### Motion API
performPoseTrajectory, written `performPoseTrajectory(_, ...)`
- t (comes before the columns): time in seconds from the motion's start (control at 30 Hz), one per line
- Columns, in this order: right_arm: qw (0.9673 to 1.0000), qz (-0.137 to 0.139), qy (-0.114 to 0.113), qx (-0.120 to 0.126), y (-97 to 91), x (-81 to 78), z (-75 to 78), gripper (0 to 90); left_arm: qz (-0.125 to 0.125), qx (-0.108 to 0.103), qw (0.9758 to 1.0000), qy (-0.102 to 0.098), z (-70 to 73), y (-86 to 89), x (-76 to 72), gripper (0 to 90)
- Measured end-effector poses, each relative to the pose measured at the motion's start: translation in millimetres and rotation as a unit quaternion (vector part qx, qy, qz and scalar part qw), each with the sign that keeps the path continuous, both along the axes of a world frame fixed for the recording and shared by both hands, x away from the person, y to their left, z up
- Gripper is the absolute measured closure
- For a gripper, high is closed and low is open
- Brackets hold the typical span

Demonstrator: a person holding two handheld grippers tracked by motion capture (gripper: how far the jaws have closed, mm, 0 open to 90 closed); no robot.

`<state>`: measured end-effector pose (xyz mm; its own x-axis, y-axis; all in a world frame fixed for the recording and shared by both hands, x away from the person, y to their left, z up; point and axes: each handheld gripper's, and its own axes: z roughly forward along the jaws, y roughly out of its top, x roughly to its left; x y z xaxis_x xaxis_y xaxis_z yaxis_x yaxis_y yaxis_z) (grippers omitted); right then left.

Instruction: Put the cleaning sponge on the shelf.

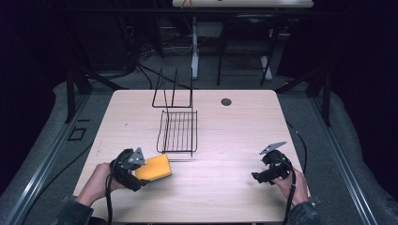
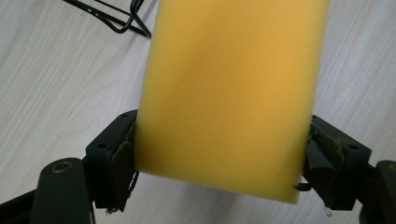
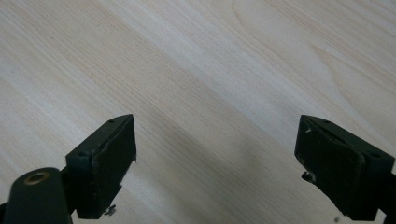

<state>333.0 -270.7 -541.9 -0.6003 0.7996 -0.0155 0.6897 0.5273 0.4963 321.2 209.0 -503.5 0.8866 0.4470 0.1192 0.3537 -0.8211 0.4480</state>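
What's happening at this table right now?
A person at a wooden table holds a tool in each hand. The left tool is shut on a yellow sponge, its pads pressing the sponge's two sides, near the table's front left. A black wire rack stands just beyond it, mid-table. The right tool is open with nothing between its jaws, over bare wood at the front right.

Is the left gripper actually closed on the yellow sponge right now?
Yes, shut on it. In the left gripper view both jaws of the left gripper press against opposite sides of the yellow sponge, which spans the whole gap between them.
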Motion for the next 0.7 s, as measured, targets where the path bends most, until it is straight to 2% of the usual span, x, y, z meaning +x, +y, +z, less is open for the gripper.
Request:
performPoseTrajectory(0.17, 1.0, 0.001, 0.0, 0.0, 0.4, -0.1, -0.2, 12.5, -0.003, -0.002, 1.0, -0.002, 2.9, -0.7, 0.5, 21.7)
performPoseTrajectory(0.3, 1.0, 0.003, 0.001, -0.002, 0.5, 0.0, -0.9, 12.4, -0.001, -0.014, 0.9998, -0.013, 8.7, -0.9, 1.8, 21.7)
performPoseTrajectory(0.43, 1.0, 0.004, 0.002, -0.004, 1.1, -0.2, -0.6, 12.4, -0.001, -0.016, 0.9998, -0.014, 11.7, -0.5, 2.6, 21.7)
performPoseTrajectory(0.7, 1.0, -0.001, -0.002, -0.002, 0.8, -1.1, 0.4, 12.7, 0.001, -0.028, 0.9992, -0.028, 20.0, -2.7, 5.9, 21.7)
